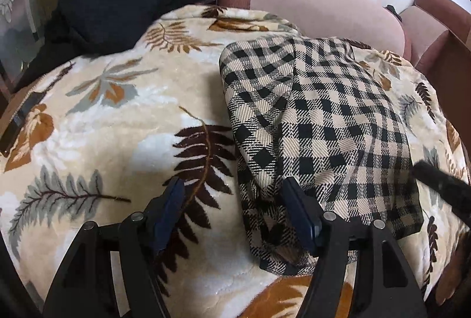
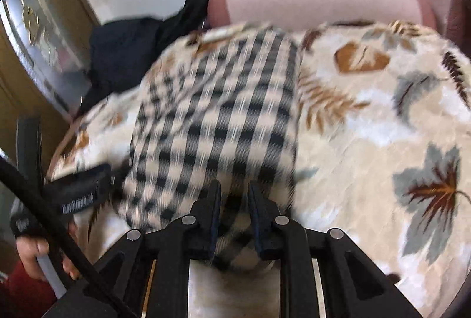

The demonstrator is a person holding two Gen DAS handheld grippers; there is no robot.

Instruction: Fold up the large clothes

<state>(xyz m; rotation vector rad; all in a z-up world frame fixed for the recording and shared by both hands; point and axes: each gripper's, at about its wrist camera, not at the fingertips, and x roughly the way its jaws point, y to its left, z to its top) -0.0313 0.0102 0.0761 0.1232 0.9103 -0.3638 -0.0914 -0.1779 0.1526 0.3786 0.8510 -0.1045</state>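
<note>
A beige-and-black checked garment (image 1: 323, 118) lies partly folded on a leaf-patterned blanket (image 1: 112, 112). In the left wrist view my left gripper (image 1: 235, 194) stands open at the garment's near left edge. Its right finger (image 1: 297, 206) rests over the cloth and its left finger (image 1: 172, 200) is over bare blanket. In the blurred right wrist view the checked garment (image 2: 217, 118) runs down into my right gripper (image 2: 234, 200). That gripper's narrow jaws are shut on a fold of the garment's near edge. The left gripper's body (image 2: 79, 191) and a person's hand (image 2: 32, 253) show at the left.
A heap of black clothes (image 1: 112, 3) lies at the blanket's far left. A pink sofa back (image 1: 318, 3) rises behind, with a white wall above. A wooden cabinet with glass (image 2: 38, 32) stands at the left. Bare leaf-patterned blanket (image 2: 382, 126) spreads to the garment's right.
</note>
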